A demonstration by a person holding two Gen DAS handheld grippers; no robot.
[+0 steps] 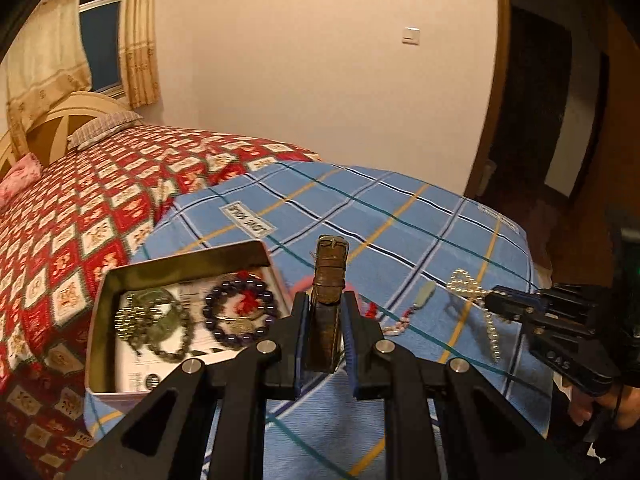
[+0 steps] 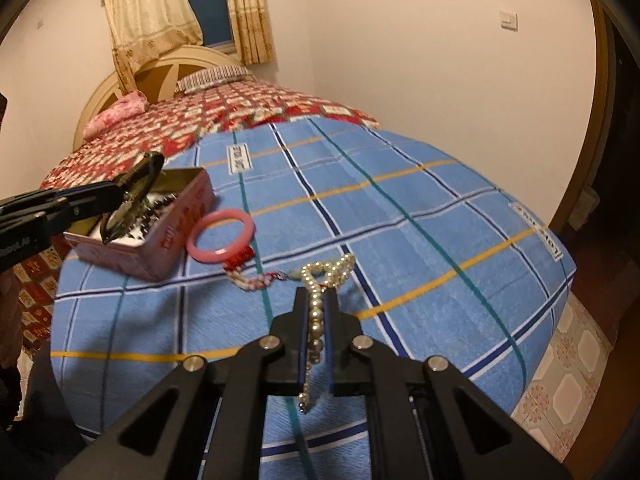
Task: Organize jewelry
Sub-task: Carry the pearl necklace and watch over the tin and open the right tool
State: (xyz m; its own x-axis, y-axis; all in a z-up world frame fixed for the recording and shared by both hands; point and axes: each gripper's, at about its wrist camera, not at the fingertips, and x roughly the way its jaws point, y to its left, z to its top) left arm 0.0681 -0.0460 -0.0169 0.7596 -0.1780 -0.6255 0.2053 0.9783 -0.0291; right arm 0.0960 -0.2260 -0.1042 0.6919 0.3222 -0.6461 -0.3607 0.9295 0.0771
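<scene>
Inside, the tin (image 1: pixel 176 268) holds beaded bracelets (image 1: pixel 240 312); left gripper (image 1: pixel 326 300) clamps a watch (image 1: pixel 330 276), right gripper (image 2: pixel 316 300) pinches pearls (image 2: pixel 316 312)

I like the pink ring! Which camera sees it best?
The right wrist view: the whole pink bangle lies flat beside the tin box. In the left wrist view the left claw hides most of it.

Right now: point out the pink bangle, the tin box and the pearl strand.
pink bangle (image 2: pixel 221 235), right wrist view, near side of the ring.
tin box (image 2: pixel 160 258), right wrist view, pink outer corner wall.
pearl strand (image 2: pixel 316 314), right wrist view, beads between the right tongs.
</scene>
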